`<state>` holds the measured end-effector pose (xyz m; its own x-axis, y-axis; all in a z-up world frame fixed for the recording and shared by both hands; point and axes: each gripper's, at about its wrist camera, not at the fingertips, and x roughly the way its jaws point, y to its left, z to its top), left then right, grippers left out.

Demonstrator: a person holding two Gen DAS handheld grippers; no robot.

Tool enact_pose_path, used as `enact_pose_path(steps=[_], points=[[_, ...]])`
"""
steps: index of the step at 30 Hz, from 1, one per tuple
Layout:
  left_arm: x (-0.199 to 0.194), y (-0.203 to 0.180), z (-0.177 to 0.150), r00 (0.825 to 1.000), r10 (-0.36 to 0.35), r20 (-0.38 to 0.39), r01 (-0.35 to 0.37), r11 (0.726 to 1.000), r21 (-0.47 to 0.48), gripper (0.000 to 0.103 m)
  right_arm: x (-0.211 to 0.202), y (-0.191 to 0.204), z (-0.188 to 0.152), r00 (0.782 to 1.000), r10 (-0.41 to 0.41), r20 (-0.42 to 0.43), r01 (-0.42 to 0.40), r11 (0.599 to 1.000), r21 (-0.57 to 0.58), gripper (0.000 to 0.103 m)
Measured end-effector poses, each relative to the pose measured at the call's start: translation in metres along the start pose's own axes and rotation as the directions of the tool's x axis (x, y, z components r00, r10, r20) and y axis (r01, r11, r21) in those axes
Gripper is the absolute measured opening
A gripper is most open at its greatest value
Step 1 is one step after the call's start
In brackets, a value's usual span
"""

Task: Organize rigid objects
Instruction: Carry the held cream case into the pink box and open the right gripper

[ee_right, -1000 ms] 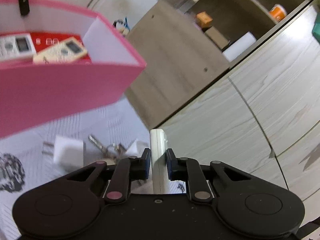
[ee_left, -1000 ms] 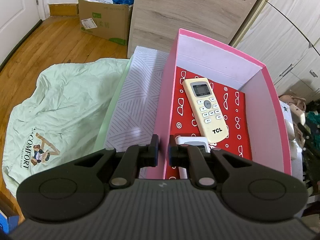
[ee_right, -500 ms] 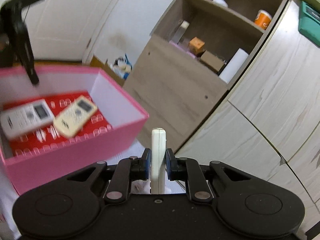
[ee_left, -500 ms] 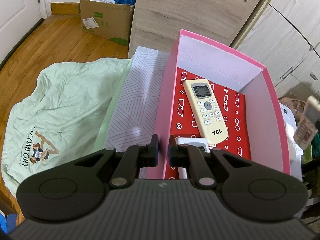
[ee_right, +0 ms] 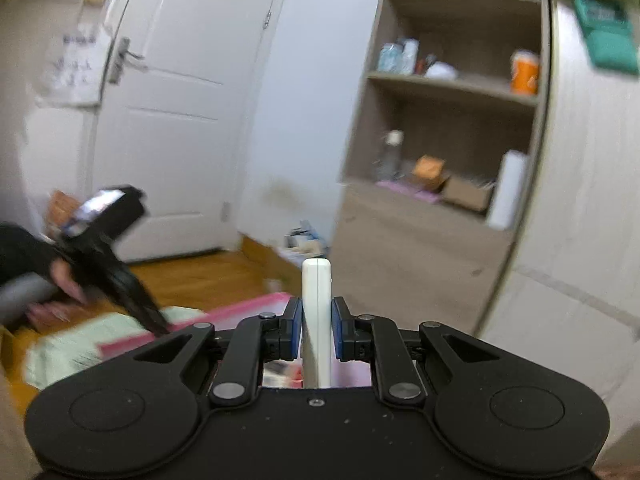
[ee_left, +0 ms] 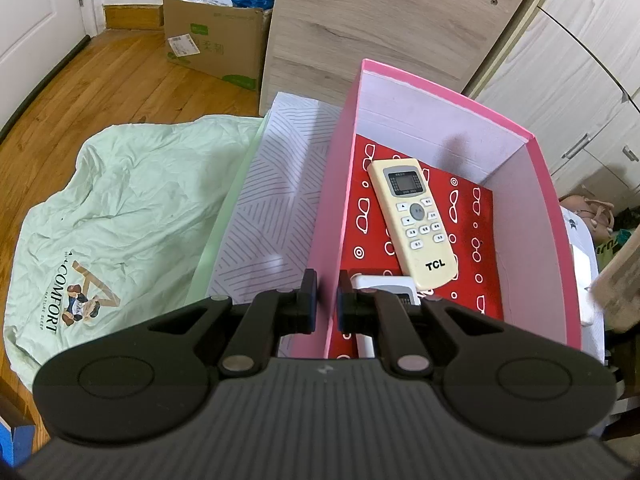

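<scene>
1. Wooden flooring (ee_left: 100, 80) and a pale green bedcover (ee_left: 132, 208) are seen around a striped white surface (ee_left: 276, 200), on which a pink box (ee_left: 332, 208) is set.
2. The near wall of the pink box is clamped between the closed jaws of the left gripper (ee_left: 325, 304).
3. Inside the box, on its red patterned bottom, a cream remote (ee_left: 412, 216) is laid face up, with a white remote (ee_left: 386, 286) at its near end, partly hidden by the gripper.
4. A third white remote (ee_right: 317, 312) is gripped edge-on by the right gripper (ee_right: 317, 328), raised above the box.
5. Farther off, a cardboard carton (ee_left: 216, 44), a white door (ee_right: 168, 120) and wooden shelves (ee_right: 452, 92) are seen.
</scene>
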<state>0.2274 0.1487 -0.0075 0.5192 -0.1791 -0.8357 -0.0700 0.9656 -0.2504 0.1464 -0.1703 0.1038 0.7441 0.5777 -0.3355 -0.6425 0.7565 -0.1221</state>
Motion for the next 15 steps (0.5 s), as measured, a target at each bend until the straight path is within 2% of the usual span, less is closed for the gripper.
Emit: enact_pose_path(steps=[3, 6, 9, 10, 12, 15], points=[[-0.001, 0.001, 0.000, 1.000, -0.001, -0.001, 0.001, 1.000, -0.002, 0.008, 0.017, 0.003, -0.003, 0.995, 0.097, -0.028, -0.096, 0.994, 0.049, 0.017], [-0.001, 0.002, 0.000, 1.000, 0.000, 0.000, 0.000, 1.000, 0.002, 0.008, 0.042, 0.003, -0.010, 0.985, 0.153, -0.082, -0.144, 0.984, 0.106, 0.017], [-0.001, 0.001, 0.000, 1.000, -0.001, -0.001, 0.001, 1.000, 0.000, 0.008, 0.066, 0.021, -0.031, 0.988, 0.130, -0.085, -0.129, 0.992, 0.009, 0.018], [-0.001, 0.000, 0.000, 1.000, -0.002, -0.001, 0.002, 1.000, -0.001, 0.008, 0.076, 0.027, -0.037, 0.985, 0.117, -0.124, -0.119, 0.993, -0.013, 0.018], [-0.001, 0.000, 0.000, 1.000, -0.002, 0.000, 0.002, 1.000, -0.001, 0.008, 0.092, 0.029, -0.042, 0.976, 0.107, -0.191, -0.099, 0.994, 0.049, 0.017], [0.000, -0.002, 0.000, 1.000, 0.004, 0.000, -0.004, 1.000, 0.000, 0.008, 0.105, 0.032, -0.045, 0.974, 0.081, -0.214, -0.068, 0.995, 0.071, 0.017]])
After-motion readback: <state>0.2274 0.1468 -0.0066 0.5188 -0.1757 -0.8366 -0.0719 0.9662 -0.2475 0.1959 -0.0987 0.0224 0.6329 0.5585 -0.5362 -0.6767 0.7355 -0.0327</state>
